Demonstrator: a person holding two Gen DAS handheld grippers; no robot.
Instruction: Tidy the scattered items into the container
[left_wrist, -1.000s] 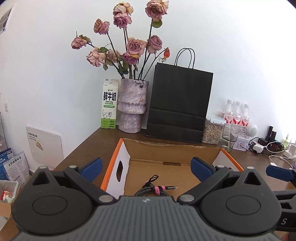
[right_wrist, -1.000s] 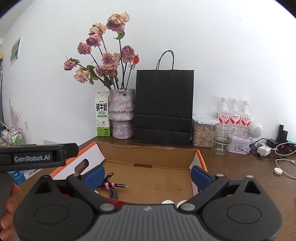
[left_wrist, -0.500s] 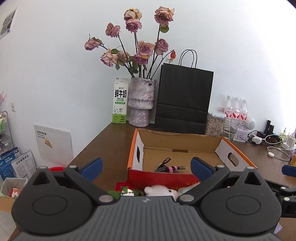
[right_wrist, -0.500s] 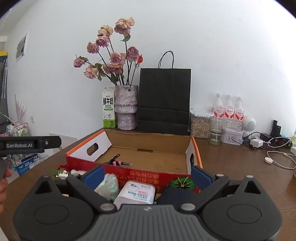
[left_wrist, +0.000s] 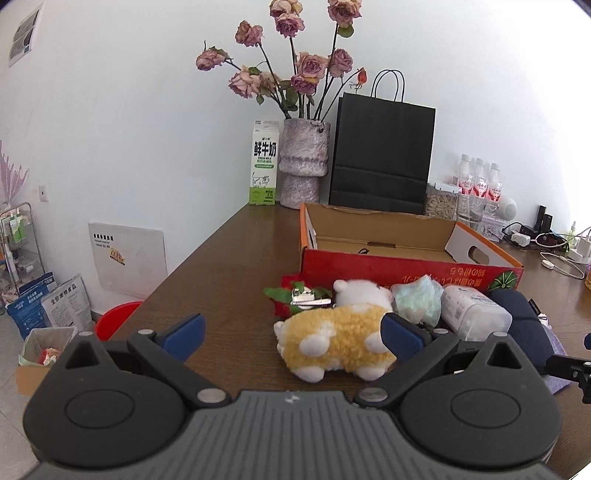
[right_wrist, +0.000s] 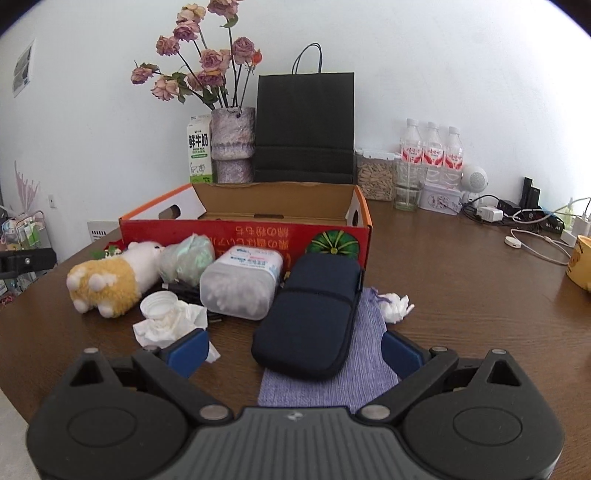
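Holding both grippers, left (left_wrist: 291, 330) and right (right_wrist: 293, 347), wide open and empty, we faced the fluffy yellow-and-white plush toy (left_wrist: 332, 341) and navy padded pouch (right_wrist: 314, 314), unpacked beside the red cardboard box (right_wrist: 258, 236).

Bright, even daylight in both views. White wall (left_wrist: 129, 110) slightly washed out. Soft sheen on brown table (right_wrist: 461, 280). Shadows faint. Strong fisheye bending at edges, dark corners. Focus sharp, no motion blur.

Open red cardboard box (right_wrist: 243, 236) beyond the right gripper (right_wrist: 293, 349); navy pouch (right_wrist: 314, 314) flat between its fingers; yellow plush toy (right_wrist: 107, 280), perhaps a sheep, far left.
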